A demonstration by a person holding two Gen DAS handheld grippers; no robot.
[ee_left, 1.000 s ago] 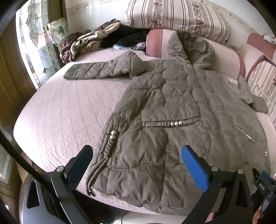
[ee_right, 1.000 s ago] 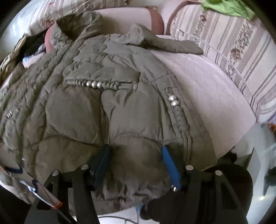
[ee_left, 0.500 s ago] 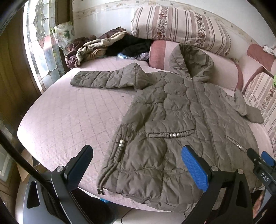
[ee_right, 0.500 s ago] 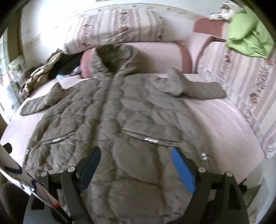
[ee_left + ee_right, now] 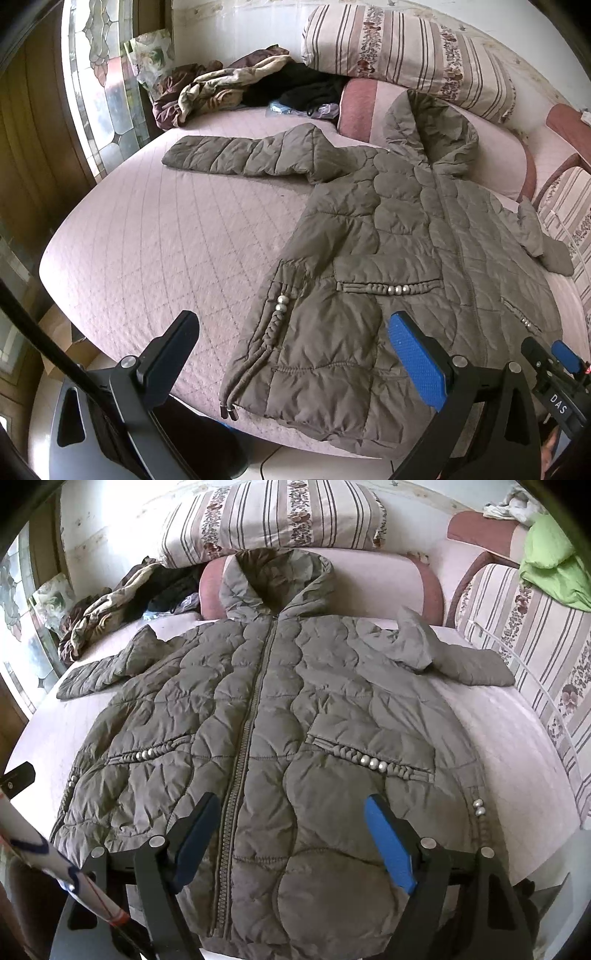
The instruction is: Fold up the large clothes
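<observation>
An olive quilted hooded jacket (image 5: 388,221) lies zipped and face up on the pink quilted bed (image 5: 166,240), both sleeves spread out. My left gripper (image 5: 295,332) hovers open above its lower left hem corner, touching nothing. In the right wrist view the jacket (image 5: 277,701) fills the middle. My right gripper (image 5: 291,805) hangs above the hem beside the zipper. Its jaws stand wide and are closing a little, and no cloth is pinched between them. Its blue pad (image 5: 565,356) shows at the right edge of the left wrist view.
A striped pillow (image 5: 273,517) and a pink bolster (image 5: 388,583) lie behind the hood. Crumpled clothes (image 5: 229,88) are piled at the back left by the stained-glass window (image 5: 103,92). A striped cushion (image 5: 528,638) with green cloth (image 5: 554,561) borders the right side.
My right gripper let go of the hem, opened wide, and rose back off the jacket. The left gripper drew back a little, staying open.
</observation>
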